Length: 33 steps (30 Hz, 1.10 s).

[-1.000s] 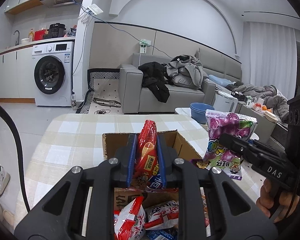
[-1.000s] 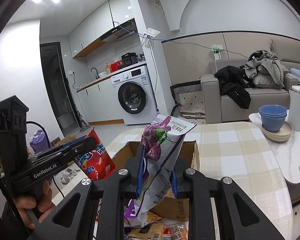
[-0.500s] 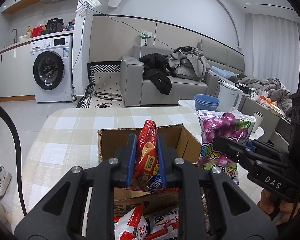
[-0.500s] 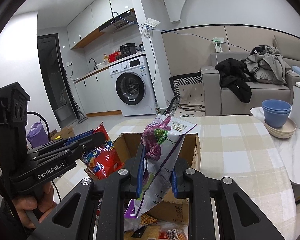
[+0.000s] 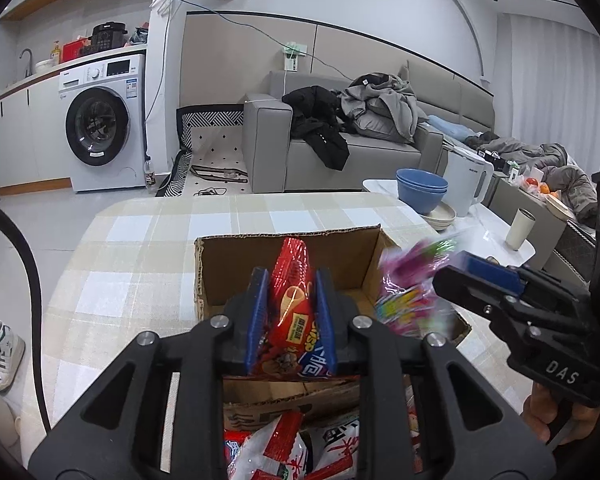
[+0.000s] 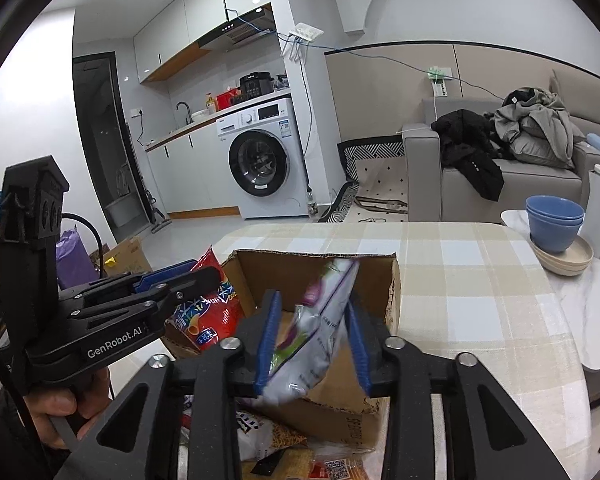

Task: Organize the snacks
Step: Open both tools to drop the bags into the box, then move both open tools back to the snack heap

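Purple snack bag (image 6: 320,332) has slipped lower, blurred, glossy, tilted over carton (image 6: 320,264)

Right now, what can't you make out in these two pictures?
- Purple snack bag: motion-blurred in the left wrist view, print unreadable.
- Cardboard box floor: covered by the bags and both tools.
- Loose packets: cut off by the bottom edge and the left tool.
- Red snack bag: half behind that tool.

Both fisheyes sit just behind their own fingers, tilted slightly down, close over the cardboard box (image 5: 288,256) on the checked table (image 5: 140,248). Shared: box, washing machine (image 6: 262,168), sofa (image 5: 352,156), blue bowls (image 6: 554,220). Left gripper (image 6: 210,276) shows lower left in the right view; right gripper (image 5: 464,270) at right edge of the left view.
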Motion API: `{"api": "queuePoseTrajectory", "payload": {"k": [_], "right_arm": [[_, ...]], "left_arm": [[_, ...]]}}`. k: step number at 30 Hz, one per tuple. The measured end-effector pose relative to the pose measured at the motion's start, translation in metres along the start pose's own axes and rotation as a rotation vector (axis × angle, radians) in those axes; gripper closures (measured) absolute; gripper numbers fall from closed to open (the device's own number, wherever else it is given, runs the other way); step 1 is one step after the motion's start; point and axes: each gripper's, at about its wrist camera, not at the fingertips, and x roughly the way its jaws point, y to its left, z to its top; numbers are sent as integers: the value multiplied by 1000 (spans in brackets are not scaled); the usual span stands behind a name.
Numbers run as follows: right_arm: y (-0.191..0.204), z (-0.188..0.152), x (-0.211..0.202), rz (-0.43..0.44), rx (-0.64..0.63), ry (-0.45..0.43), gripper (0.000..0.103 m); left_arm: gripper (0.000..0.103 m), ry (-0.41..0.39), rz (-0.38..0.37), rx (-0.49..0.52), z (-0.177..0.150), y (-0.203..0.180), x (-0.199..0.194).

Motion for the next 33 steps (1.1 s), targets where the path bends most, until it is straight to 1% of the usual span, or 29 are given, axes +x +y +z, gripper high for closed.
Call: {"api": "queuePoseTrajectory", "payload": {"k": [1,2,3,4,5,6,7,8,9,10,12,16,22,27,30,33], "right_arm": [[-1,-1,-1,2,1,-3,53],[-2,-1,-4,2,5,-7,47],[-4,-2,-6,3,8,-13,46],[-5,-2,-8,2,10,-14,44],[-6,-3,-9,-1,12,-8,35],[-7,-4,-11,-1,16,-6,24],[-9,-5,-14,5,25,-8,19],[-10,-6,-17,9,30,-11,10],[-10,-8,-20,10,34,-13,4],[-9,-10,-24,10,36,-12,3],[-8,-12,-33,4,35,-15,1],[-4,-17,-55,4,37,-42,1],[1,-26,-89,27,67,-86,0],[8,-37,-105,33,67,-65,0],[15,-45,-111,22,39,-44,0],[18,-52,-120,18,36,-46,0]], "left_arm": [[69,0,-2,2,0,0,-1],[58,-2,-4,5,-1,1,-2],[52,-11,-1,4,-1,1,-3],[39,-22,4,5,-1,3,-6],[25,-33,9,5,-2,4,-10],[17,-44,10,2,-4,6,-14],[16,-53,8,0,-5,7,-20],[15,-57,8,-4,-7,9,-23],[7,-58,8,-6,-9,10,-29],[0,-58,14,-11,-11,12,-35],[1,-77,14,-13,-18,16,-49],[1,-88,23,-3,-30,17,-75],[1,-113,23,13,-52,17,-119],[1,-119,39,19,-66,18,-156],[1,-123,37,2,-72,26,-179],[1,-127,40,-16,-77,35,-202]]}}
